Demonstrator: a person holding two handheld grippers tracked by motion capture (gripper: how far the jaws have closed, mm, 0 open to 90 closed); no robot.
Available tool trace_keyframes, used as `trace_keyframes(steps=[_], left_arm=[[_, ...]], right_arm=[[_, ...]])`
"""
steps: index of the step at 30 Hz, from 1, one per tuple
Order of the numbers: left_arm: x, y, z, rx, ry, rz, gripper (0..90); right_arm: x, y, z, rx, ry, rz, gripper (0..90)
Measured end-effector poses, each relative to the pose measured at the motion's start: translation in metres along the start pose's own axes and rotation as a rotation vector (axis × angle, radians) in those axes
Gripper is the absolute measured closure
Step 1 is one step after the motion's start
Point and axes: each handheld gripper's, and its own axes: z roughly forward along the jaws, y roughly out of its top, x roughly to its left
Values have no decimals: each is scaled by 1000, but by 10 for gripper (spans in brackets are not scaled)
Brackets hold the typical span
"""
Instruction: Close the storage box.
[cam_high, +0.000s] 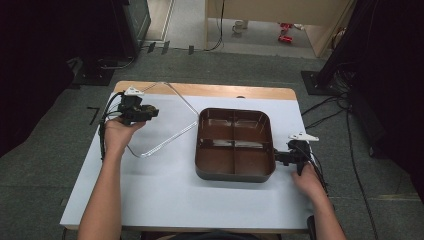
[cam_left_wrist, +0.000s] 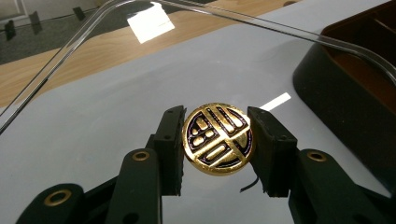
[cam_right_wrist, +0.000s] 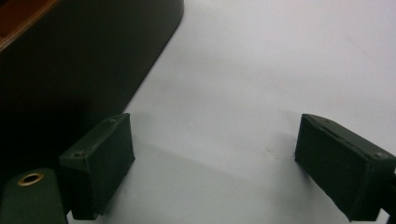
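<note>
Lid (cam_high: 165, 117): clear, stiff, light, slippery plastic; held tilted above counter (cam_high: 165, 190) beside tray (cam_high: 235, 172), gold knob (cam_left_wrist: 218, 139) clenched by left gripper (cam_left_wrist: 218, 140). Knob judged best hold. Right gripper (cam_right_wrist: 215, 158) released.

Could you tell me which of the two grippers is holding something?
The left gripper: it clamps the gold knob of the clear lid; the right gripper is open.

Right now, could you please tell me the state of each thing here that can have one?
Clear lid: off the tray, tilted, one edge raised.
Gold knob: on the lid, clamped between the left claw's pads.
Left claw: shut on the gold knob.
Brown tray: uncovered, its four compartments empty, flat on the table.
Right claw: open, nothing between the pads, beside the tray's right side.
</note>
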Motion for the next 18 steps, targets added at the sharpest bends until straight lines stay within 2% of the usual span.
trace_keyframes(steps=[3, 7, 9, 13, 15, 17, 18], left_arm=[[-8, 5, -2, -15, -29, 16, 593], [-16, 10, -3, -20, -43, 46, 593], [-27, 15, -4, -32, -66, 82, 594], [-37, 21, -5, -49, -111, 100, 593], [-39, 22, -5, -49, -118, 105, 594], [-46, 24, -4, -63, -160, 115, 594], [-46, 24, -4, -63, -160, 115, 593]], right_arm=[[0, 0, 0, 0, 0, 0, 111], [0, 0, 0, 0, 0, 0, 111], [0, 0, 0, 0, 0, 0, 111], [0, 0, 0, 0, 0, -1, 111], [0, 0, 0, 0, 1, -2, 111], [0, 0, 0, 0, 0, -1, 111], [0, 0, 0, 0, 0, -2, 111]])
